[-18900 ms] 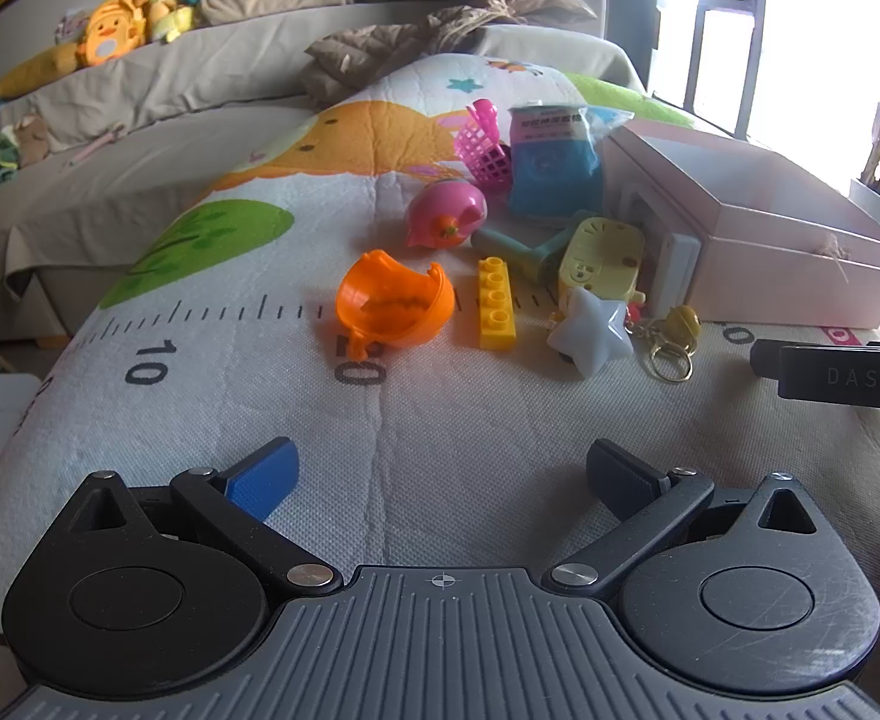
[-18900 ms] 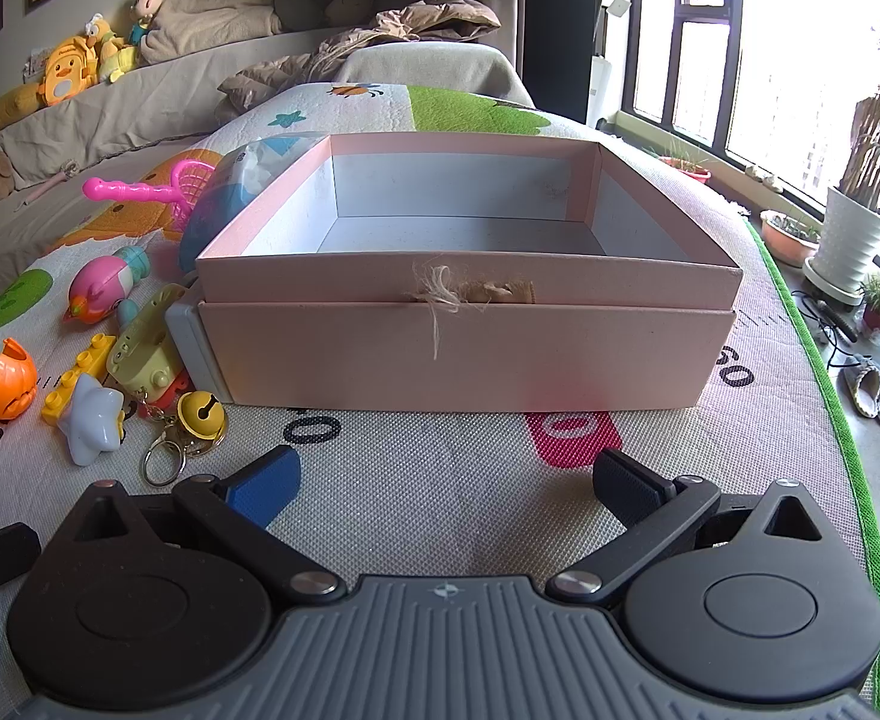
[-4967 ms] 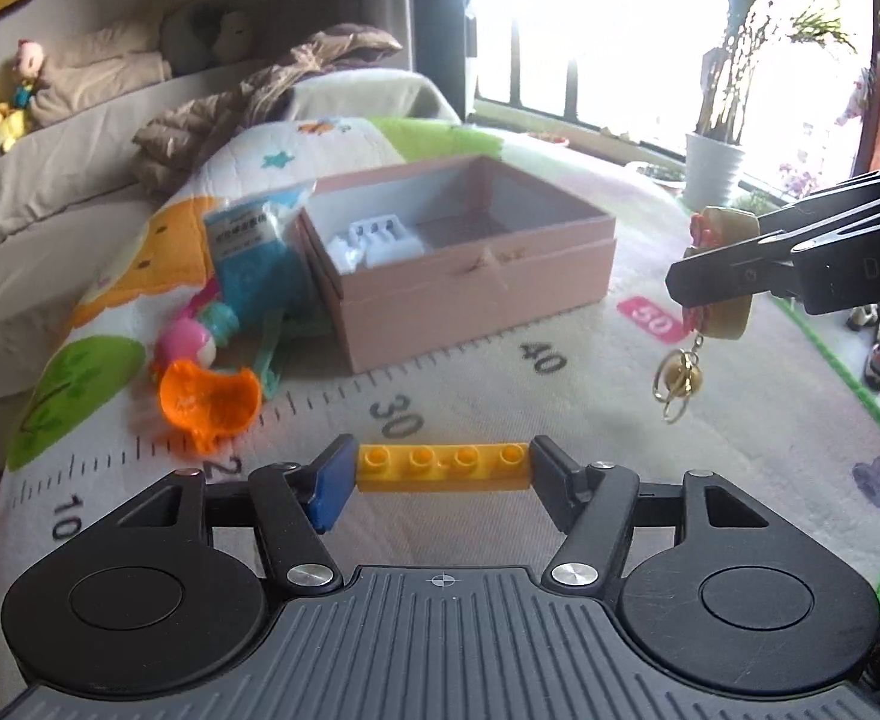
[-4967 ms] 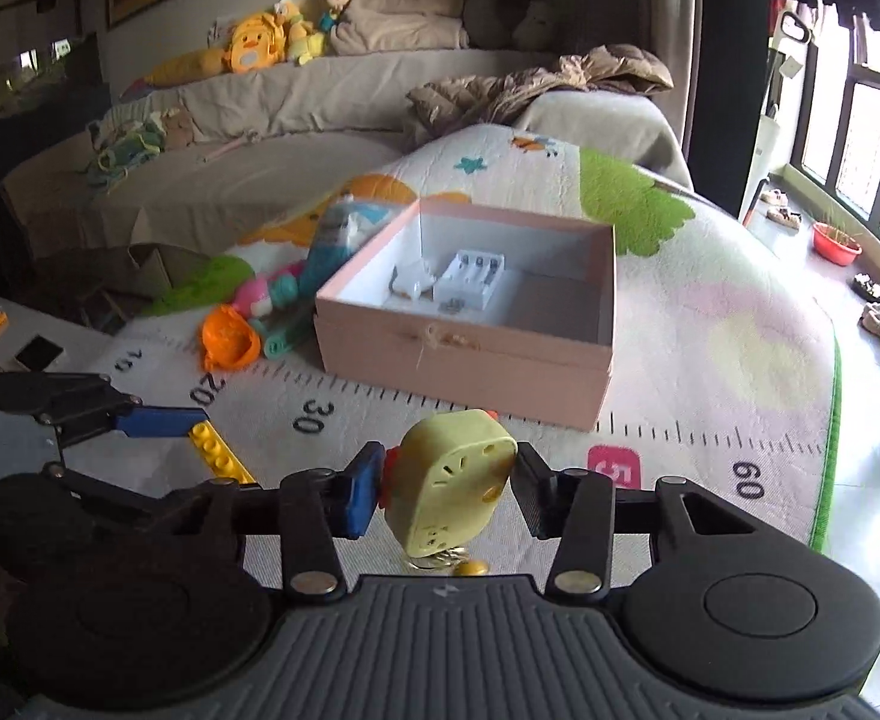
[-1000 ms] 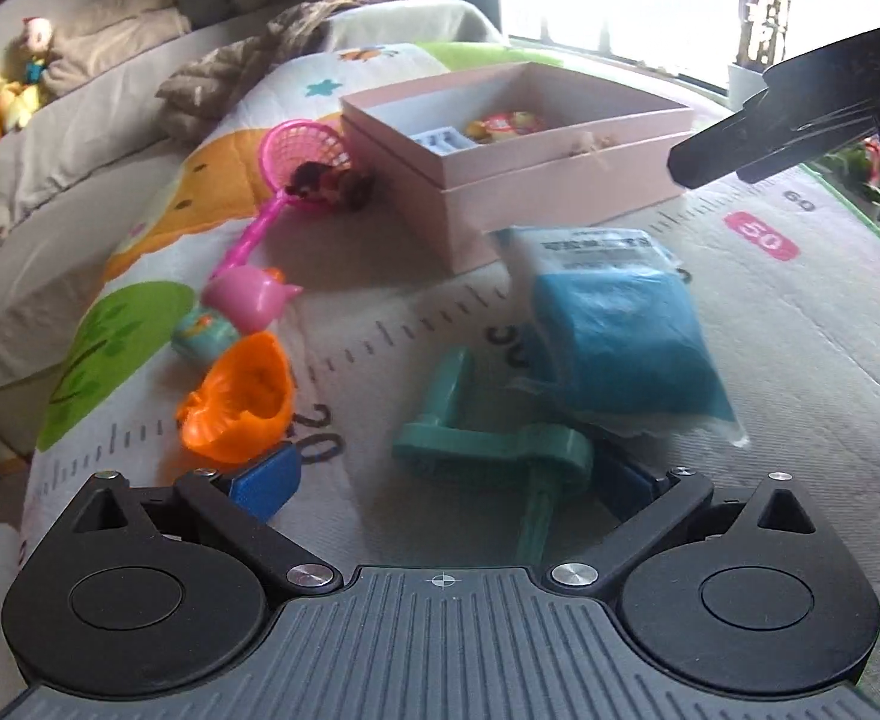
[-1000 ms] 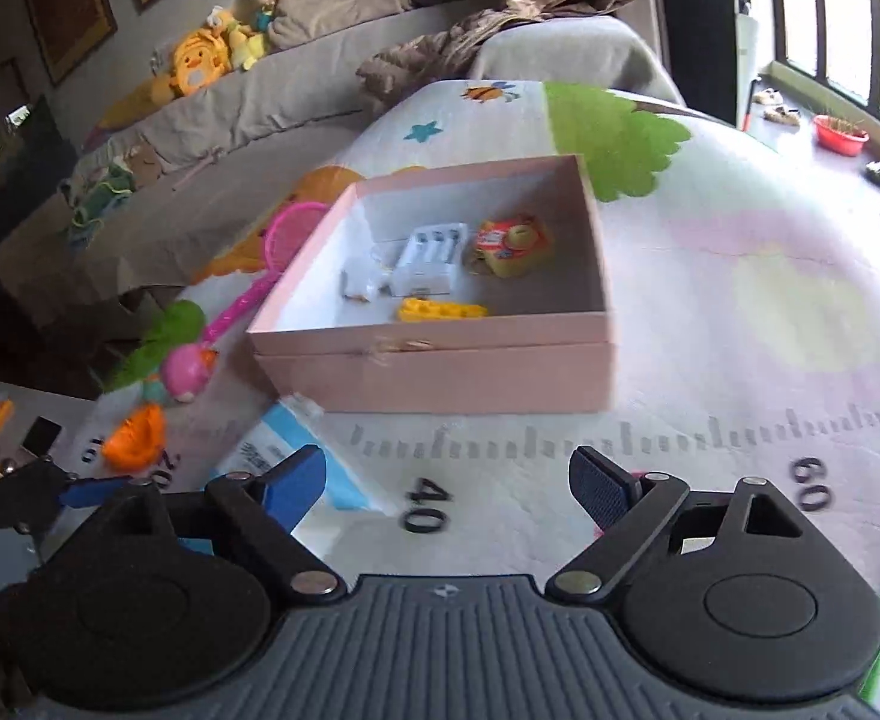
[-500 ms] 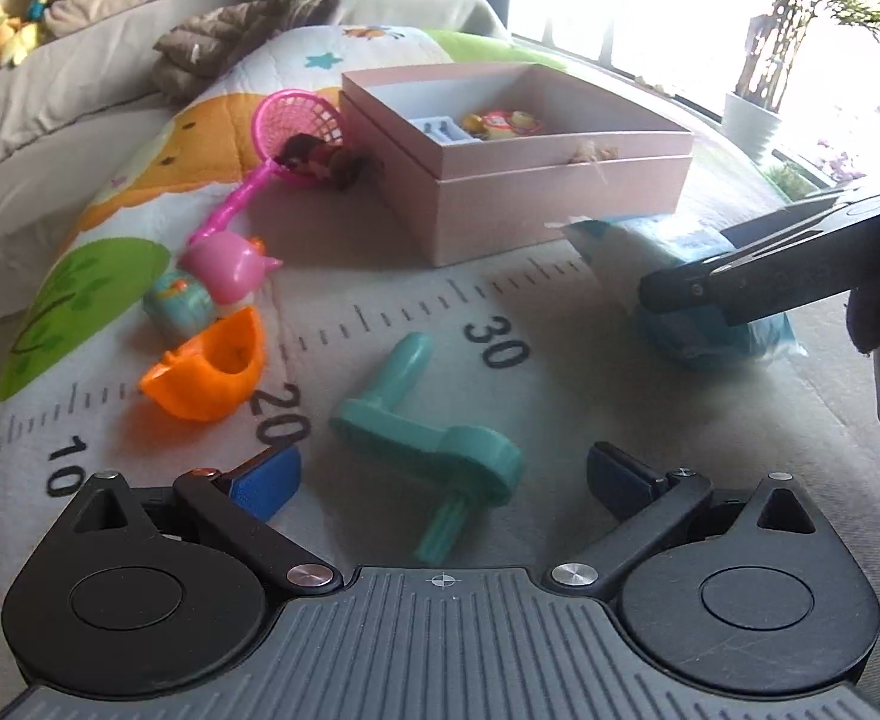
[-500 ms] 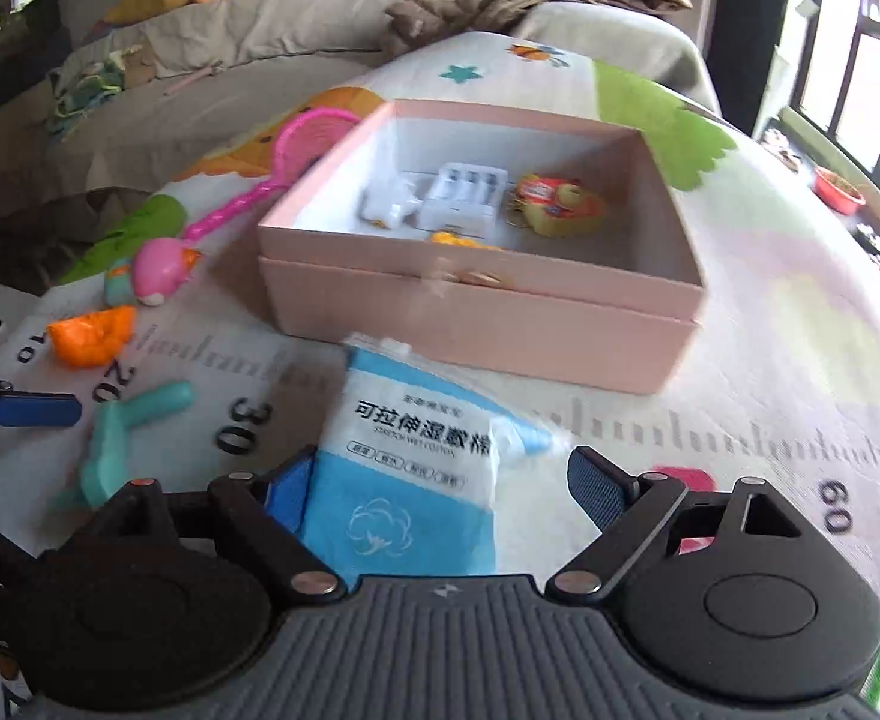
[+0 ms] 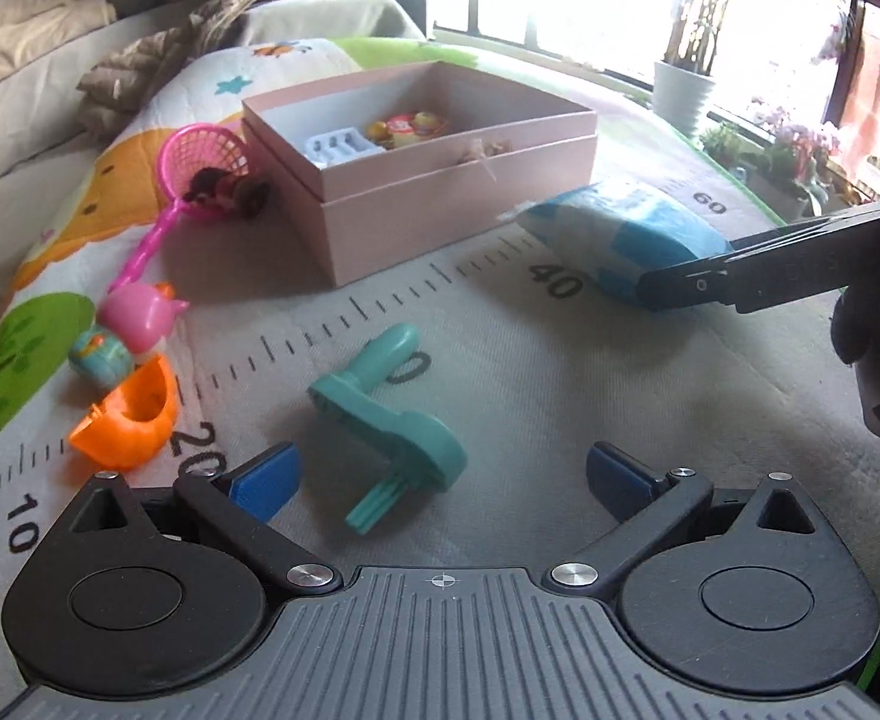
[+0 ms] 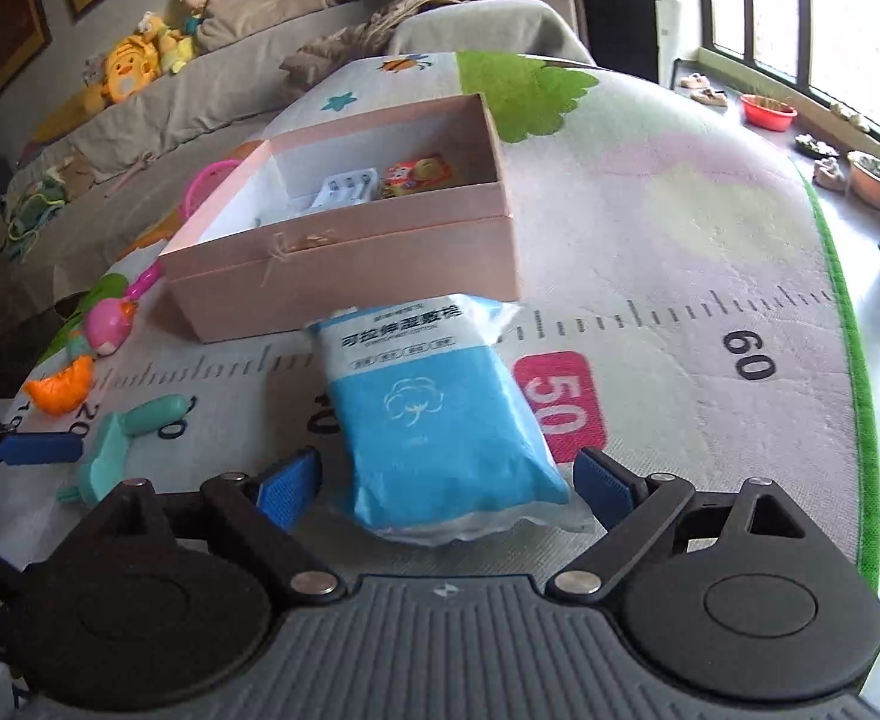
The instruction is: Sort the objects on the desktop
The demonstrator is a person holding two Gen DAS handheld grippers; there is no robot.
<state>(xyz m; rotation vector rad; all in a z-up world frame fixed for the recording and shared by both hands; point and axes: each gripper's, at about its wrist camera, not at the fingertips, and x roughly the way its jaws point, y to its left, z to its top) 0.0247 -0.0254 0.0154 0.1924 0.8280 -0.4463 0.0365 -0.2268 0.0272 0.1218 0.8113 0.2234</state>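
Note:
A pink box [image 9: 458, 204] [image 10: 350, 252] stands on the printed mat and holds a white tray and a yellow toy. A blue wipes pack [image 10: 434, 420] [image 9: 620, 234] lies in front of it. My right gripper [image 10: 446, 480] is open, its jaws on either side of the pack's near end. My left gripper [image 9: 440, 474] is open and empty just above a teal toy [image 9: 386, 414], which also shows in the right wrist view [image 10: 122, 438].
An orange shell [image 9: 128, 420], a pink pig toy [image 9: 140, 312], a small teal ball [image 9: 101, 357] and a pink net [image 9: 200, 174] with a dark toy lie left of the box. A sofa with plush toys [image 10: 134, 66] stands behind. Plant pots [image 10: 878, 180] line the window.
The right gripper has moved in over the wipes pack, whose near end now lies between its open jaws. The left gripper has come closer to the teal toy.

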